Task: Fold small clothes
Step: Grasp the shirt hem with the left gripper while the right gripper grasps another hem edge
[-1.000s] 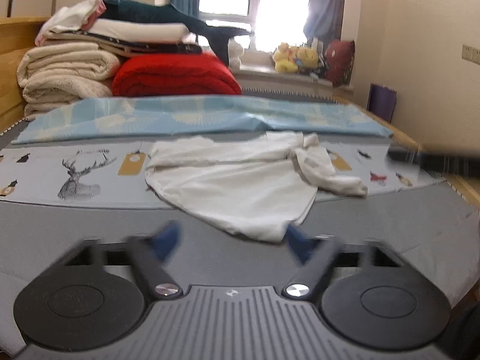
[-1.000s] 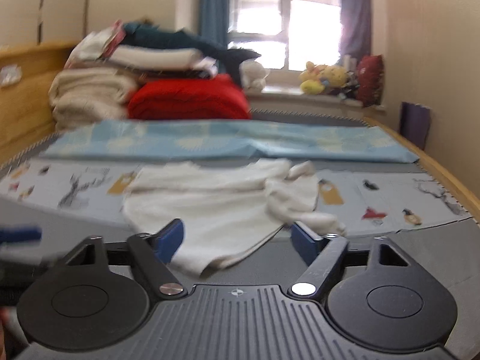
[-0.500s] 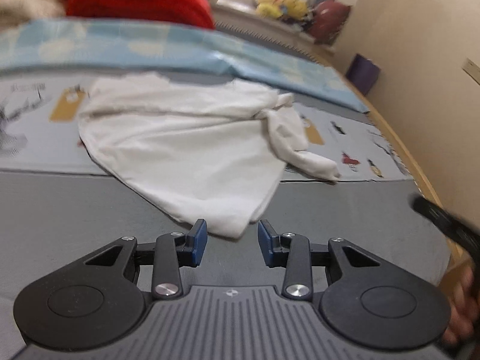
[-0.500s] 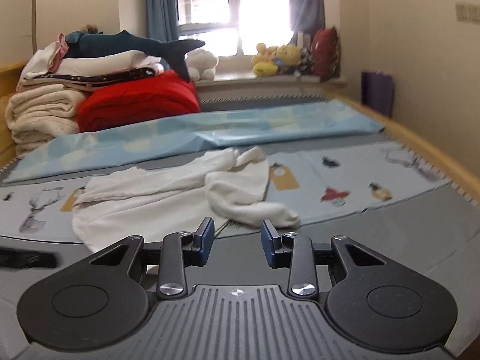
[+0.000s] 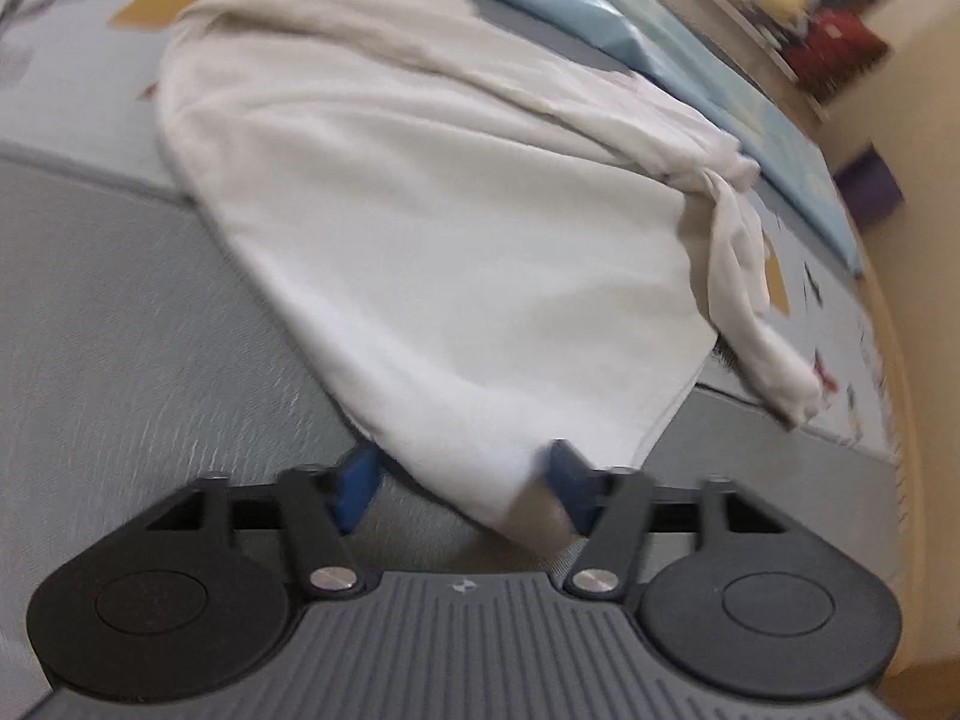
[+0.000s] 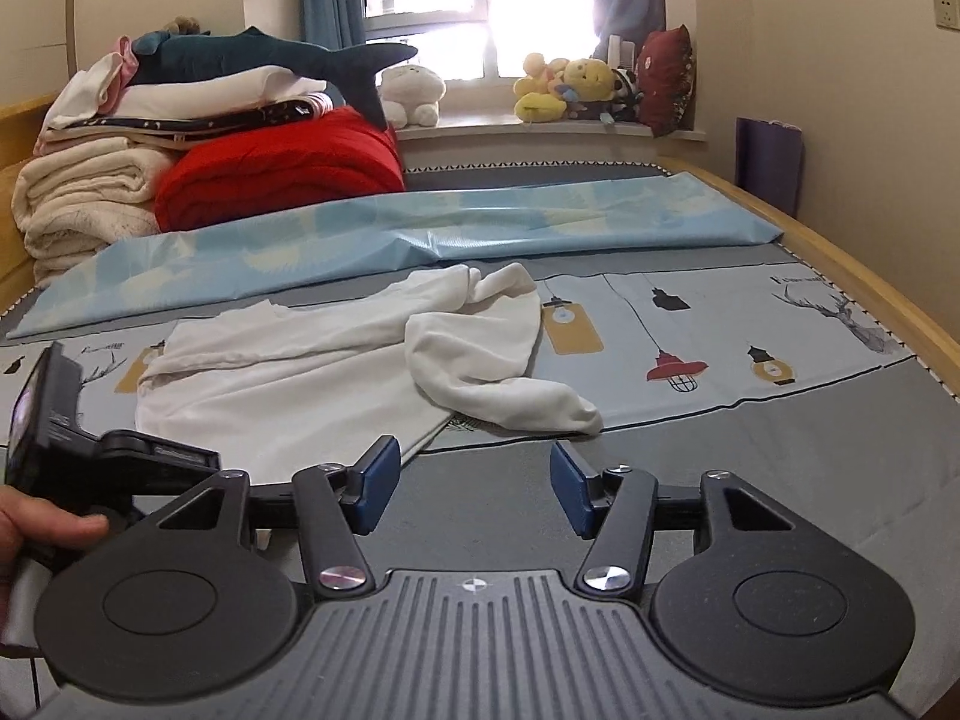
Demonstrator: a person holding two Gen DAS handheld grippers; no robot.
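A white garment [image 5: 450,240] lies crumpled on the bed, one sleeve [image 6: 498,390] flopped toward the front right. My left gripper [image 5: 462,480] points steeply down at the garment's near corner. That corner lies between the blue fingers [image 5: 360,480], which stand apart and do not pinch it. My right gripper [image 6: 474,480] hovers over the grey sheet [image 6: 780,468] just short of the garment [image 6: 300,372]; its jaws are opening with nothing between them. In the right wrist view a hand [image 6: 36,528] holds the left gripper's body [image 6: 150,456] at the far left.
Folded blankets [image 6: 90,192], a red quilt [image 6: 282,174] and a plush shark [image 6: 270,54] are stacked at the back left. A light blue sheet [image 6: 420,228] crosses the bed behind the garment. Plush toys [image 6: 570,90] line the sill. The wooden bed rail [image 6: 870,276] runs along the right.
My left gripper dropped forward and tilted down onto the garment's near corner, which now sits between its fingers. Both grippers' jaws narrowed, then widened again. The right gripper shifted sideways.
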